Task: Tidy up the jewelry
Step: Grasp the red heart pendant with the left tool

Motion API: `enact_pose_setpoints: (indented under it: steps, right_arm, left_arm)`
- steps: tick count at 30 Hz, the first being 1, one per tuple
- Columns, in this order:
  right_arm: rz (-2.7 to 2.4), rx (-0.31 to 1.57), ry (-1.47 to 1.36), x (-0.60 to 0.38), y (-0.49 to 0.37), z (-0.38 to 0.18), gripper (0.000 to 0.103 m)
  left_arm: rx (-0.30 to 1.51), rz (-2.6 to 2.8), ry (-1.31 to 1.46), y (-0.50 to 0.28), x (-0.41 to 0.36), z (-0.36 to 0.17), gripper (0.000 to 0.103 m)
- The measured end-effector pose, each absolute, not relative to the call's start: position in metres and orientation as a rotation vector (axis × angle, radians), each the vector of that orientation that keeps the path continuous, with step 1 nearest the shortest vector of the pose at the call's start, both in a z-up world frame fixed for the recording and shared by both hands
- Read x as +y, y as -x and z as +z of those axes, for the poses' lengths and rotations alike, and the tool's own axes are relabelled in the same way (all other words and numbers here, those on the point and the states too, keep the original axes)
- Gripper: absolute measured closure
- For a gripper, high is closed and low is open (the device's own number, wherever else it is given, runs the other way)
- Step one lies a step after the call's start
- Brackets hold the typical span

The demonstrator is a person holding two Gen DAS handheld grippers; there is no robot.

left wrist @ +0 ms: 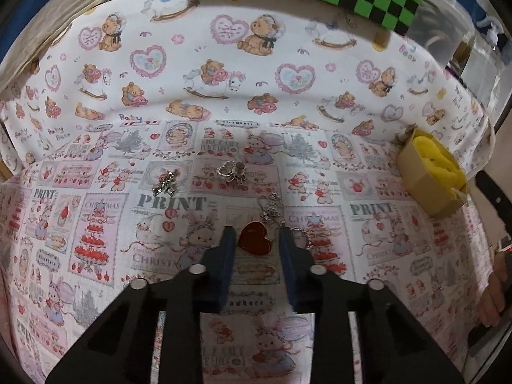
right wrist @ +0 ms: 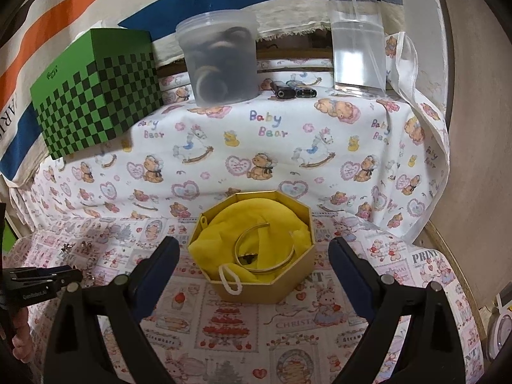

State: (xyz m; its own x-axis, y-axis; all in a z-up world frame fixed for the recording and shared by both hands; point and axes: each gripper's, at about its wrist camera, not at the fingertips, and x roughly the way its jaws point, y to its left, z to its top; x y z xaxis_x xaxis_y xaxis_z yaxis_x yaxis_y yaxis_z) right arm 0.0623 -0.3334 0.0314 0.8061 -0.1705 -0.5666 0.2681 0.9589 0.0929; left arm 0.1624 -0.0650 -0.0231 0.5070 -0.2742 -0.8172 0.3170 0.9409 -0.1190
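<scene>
In the left wrist view a red heart pendant lies on the printed cloth between the tips of my open left gripper, with its silver chain trailing away past the right finger. A silver ring cluster and a crystal earring lie farther out. The gold octagonal box with yellow cloth holds a gold bangle; it also shows in the left wrist view. My right gripper is wide open and empty, its fingers on either side of the box.
A green checkered box, a clear tub and a pump bottle stand on the raised shelf behind. Small dark items lie by the tub. The left gripper shows at the left edge of the right wrist view.
</scene>
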Motion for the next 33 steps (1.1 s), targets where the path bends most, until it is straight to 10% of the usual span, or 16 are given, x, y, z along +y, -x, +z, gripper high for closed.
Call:
enact_pose_setpoints:
  steps: [24,33]
  right_arm:
    - [-0.053,0.629,-0.13,-0.285,-0.068,0.043,0.01]
    - [0.202,0.824,0.049,-0.179,-0.113,0.013,0.056]
  left_arm:
    - [0.818,-0.271,0.106,-0.16,0.003,0.042,0.081]
    - [0.848,-0.205,0.099,-0.17,0.015,0.028,0.081]
